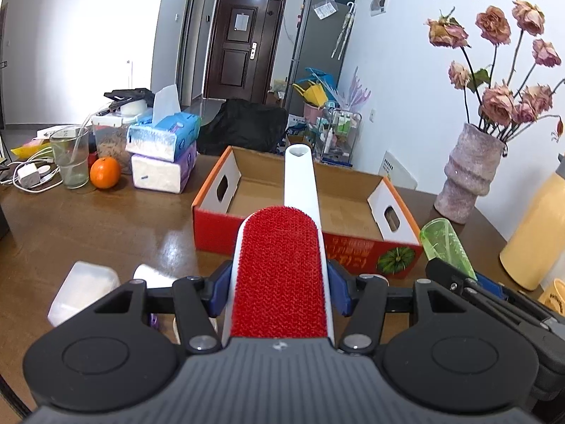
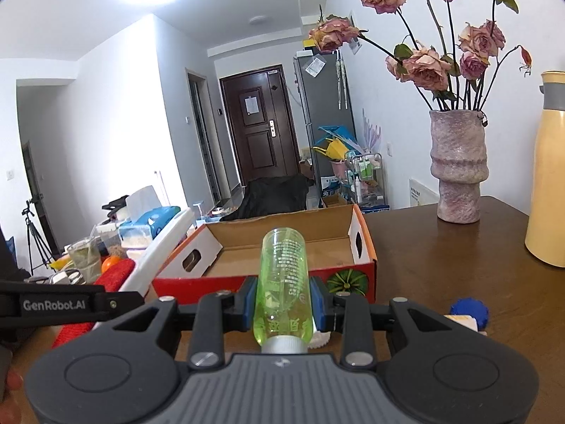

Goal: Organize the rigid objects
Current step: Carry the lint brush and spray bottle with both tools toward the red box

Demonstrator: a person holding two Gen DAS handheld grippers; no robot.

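Carry step judged underway: lint brush point(image 1: 279, 268) clamped by left gripper point(image 1: 279, 293), green bottle point(image 2: 282, 282) by right gripper point(image 2: 282, 304); release over the cardboard box point(image 1: 353, 247) at frame centre is called for next.

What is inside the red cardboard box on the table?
The box shows only bare brown cardboard floor. The lint brush in the left claw and the green bottle in the right claw hide its near middle.
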